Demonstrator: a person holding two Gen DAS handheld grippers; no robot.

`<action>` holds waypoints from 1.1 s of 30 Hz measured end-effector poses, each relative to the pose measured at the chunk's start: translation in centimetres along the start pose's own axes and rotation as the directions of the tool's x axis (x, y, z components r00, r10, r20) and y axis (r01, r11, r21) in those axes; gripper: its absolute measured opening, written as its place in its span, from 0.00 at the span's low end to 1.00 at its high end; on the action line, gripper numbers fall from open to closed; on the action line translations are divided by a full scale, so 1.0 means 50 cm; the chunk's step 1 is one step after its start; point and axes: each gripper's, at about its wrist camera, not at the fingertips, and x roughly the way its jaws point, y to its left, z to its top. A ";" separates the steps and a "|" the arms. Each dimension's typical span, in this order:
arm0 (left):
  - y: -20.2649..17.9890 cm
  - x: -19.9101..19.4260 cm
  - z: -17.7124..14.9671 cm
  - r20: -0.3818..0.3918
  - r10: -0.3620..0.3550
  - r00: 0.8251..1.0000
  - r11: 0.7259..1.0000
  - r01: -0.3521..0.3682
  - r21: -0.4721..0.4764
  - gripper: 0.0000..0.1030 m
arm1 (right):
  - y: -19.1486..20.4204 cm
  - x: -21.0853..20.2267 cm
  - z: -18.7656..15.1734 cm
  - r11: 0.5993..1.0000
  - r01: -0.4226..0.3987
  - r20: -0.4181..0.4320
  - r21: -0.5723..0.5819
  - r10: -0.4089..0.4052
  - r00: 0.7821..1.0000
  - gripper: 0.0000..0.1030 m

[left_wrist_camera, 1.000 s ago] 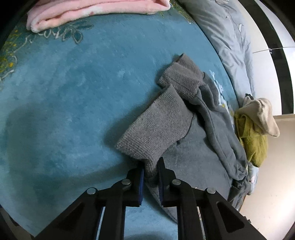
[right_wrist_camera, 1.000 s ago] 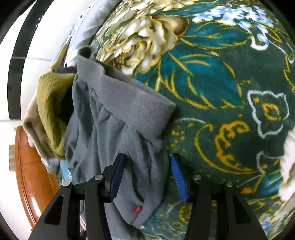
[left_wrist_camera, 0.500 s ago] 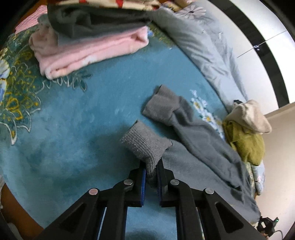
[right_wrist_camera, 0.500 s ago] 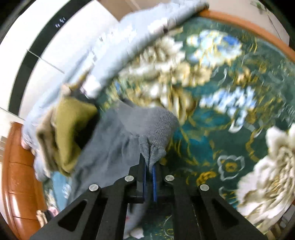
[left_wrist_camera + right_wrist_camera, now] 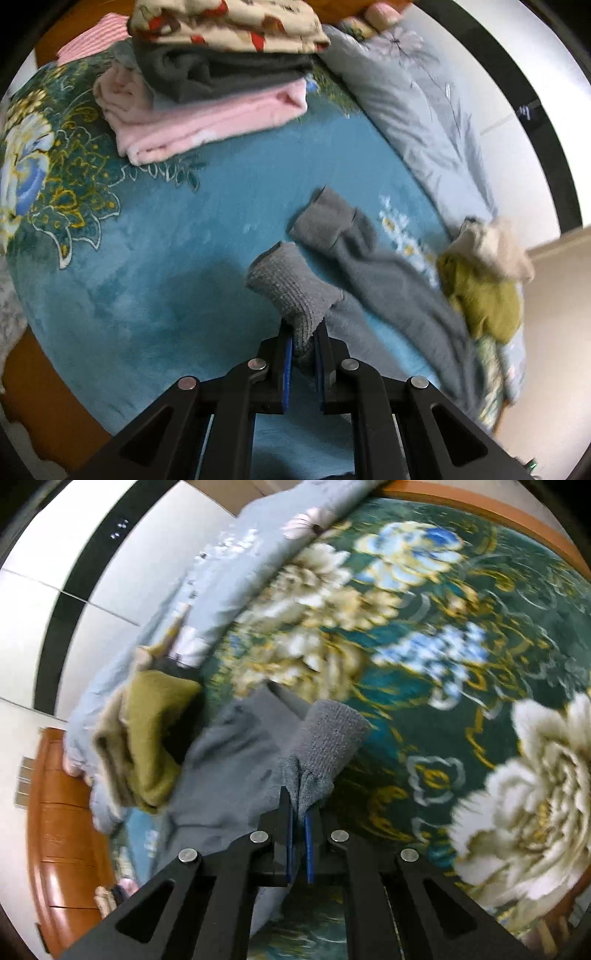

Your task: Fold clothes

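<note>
On the bed, toward nine o'clock in the left wrist view, a stack of folded clothes (image 5: 218, 74) sits on the blue floral blanket (image 5: 140, 258) — pink at the bottom, dark grey above, a patterned piece on top. At the centre, the left hand-held gripper (image 5: 303, 341) is clamped on a ribbed cuff of the grey garment (image 5: 388, 280), which trails off toward four o'clock with its other ribbed end lying flat on the blanket. At three o'clock a heap of unfolded clothes (image 5: 484, 280), olive and cream, waits at the bed's edge.

The step in hand looks like lifting the garment clear to spread it. To do it well, both hands should probably rise evenly and draw apart until the cloth hangs taut, then lay it flat on open blanket, well away from the stack and the heap.

In the right wrist view the heap (image 5: 147, 738) sits at nine o'clock, and the right hand-held gripper (image 5: 298, 814) at centre is shut on another ribbed edge of the grey garment (image 5: 240, 760). Only this view shows the wooden bed frame (image 5: 66, 830) and the big white blooms at three o'clock — and only the left view shows the folded stack.
</note>
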 end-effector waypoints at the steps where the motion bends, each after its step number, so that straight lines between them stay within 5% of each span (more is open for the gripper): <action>1: -0.007 -0.002 0.009 -0.001 -0.007 1.000 0.999 0.007 -0.034 0.10 | 0.011 0.000 0.011 1.000 -0.014 -0.003 0.005 0.014 1.000 0.05; 9: -0.056 0.058 0.087 -0.119 0.058 0.991 0.961 -0.087 -0.261 0.10 | 0.122 0.097 0.123 1.000 0.020 -0.103 -0.005 -0.021 0.994 0.05; 13: -0.031 0.108 0.097 -0.196 0.083 0.977 0.891 -0.161 -0.424 0.10 | 0.166 0.154 0.172 0.998 0.056 -0.140 -0.011 -0.057 0.988 0.05; 18: 0.000 0.140 0.087 -0.261 0.132 0.956 0.837 -0.249 -0.488 0.10 | 0.199 0.188 0.187 0.996 0.066 -0.169 -0.059 -0.075 0.983 0.05; 21: 0.009 0.168 0.101 -0.273 0.084 0.958 0.791 -0.231 -0.567 0.10 | 0.206 0.216 0.197 0.995 0.076 -0.180 -0.060 -0.085 0.980 0.05; 27: -0.020 0.244 0.156 -0.247 -0.017 0.969 0.743 -0.153 -0.651 0.10 | 0.243 0.269 0.234 0.995 0.083 -0.160 -0.048 -0.090 0.983 0.05; 30: -0.019 0.279 0.182 -0.270 -0.007 0.963 0.732 -0.179 -0.657 0.10 | 0.254 0.302 0.248 0.994 0.104 -0.163 -0.042 -0.109 0.981 0.05; 33: -0.024 0.308 0.199 -0.227 -0.115 0.967 0.707 -0.081 -0.702 0.12 | 0.256 0.325 0.255 0.991 0.128 -0.161 -0.032 -0.132 0.978 0.05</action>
